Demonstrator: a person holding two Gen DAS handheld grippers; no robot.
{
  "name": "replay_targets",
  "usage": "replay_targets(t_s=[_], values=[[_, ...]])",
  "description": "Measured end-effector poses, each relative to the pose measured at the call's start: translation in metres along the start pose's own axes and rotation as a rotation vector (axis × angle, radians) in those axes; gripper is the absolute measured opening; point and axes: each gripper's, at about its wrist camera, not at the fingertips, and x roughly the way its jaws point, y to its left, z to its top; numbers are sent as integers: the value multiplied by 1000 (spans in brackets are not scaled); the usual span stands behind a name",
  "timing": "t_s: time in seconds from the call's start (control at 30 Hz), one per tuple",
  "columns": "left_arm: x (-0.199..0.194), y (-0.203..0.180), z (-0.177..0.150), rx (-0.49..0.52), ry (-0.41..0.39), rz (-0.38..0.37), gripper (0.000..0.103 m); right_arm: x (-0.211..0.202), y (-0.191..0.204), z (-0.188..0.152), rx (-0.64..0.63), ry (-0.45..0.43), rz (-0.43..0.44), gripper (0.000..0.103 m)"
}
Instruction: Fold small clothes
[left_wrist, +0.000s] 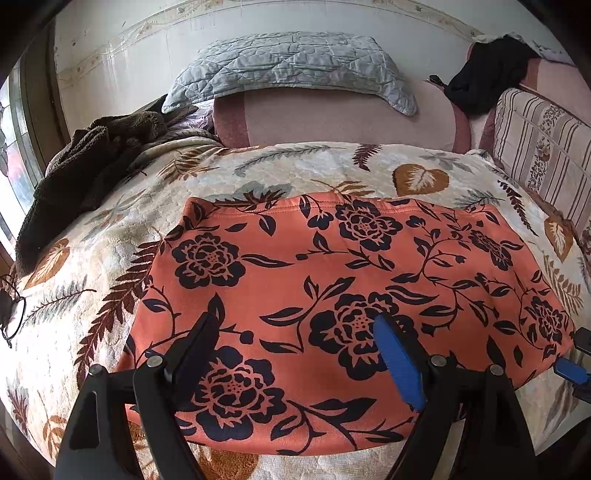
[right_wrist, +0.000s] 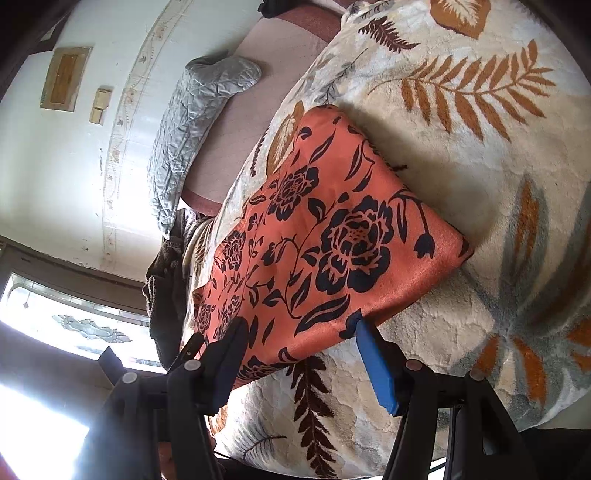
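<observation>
An orange garment with a black flower print lies flat and folded into a rectangle on a cream leaf-patterned blanket. My left gripper hovers over the garment's near part, jaws wide open with nothing gripped. One blue pad of the right gripper shows at the garment's right corner. In the right wrist view the same garment runs away from me, and my right gripper stands open with the garment's near edge between its fingers, the pads not pressing on it.
A grey quilted pillow rests on pink bedding at the back. To the left lies a heap of brown fleece; black clothing and a striped cushion are at the right. A window is beyond the bed.
</observation>
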Motion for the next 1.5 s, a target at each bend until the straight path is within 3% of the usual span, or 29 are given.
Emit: replay_targets(t_s=[0.73,1.23,1.5], values=[[-5,39,-2,-40,-17,24,86,20,0,-6,50,11,-30,65],[1,68,-8,-104,9,53,86,40,-13,16,191,-42,1,65],[15,69,-11,-107,54,62,86,17,-17,2,165,-32,-25,65]])
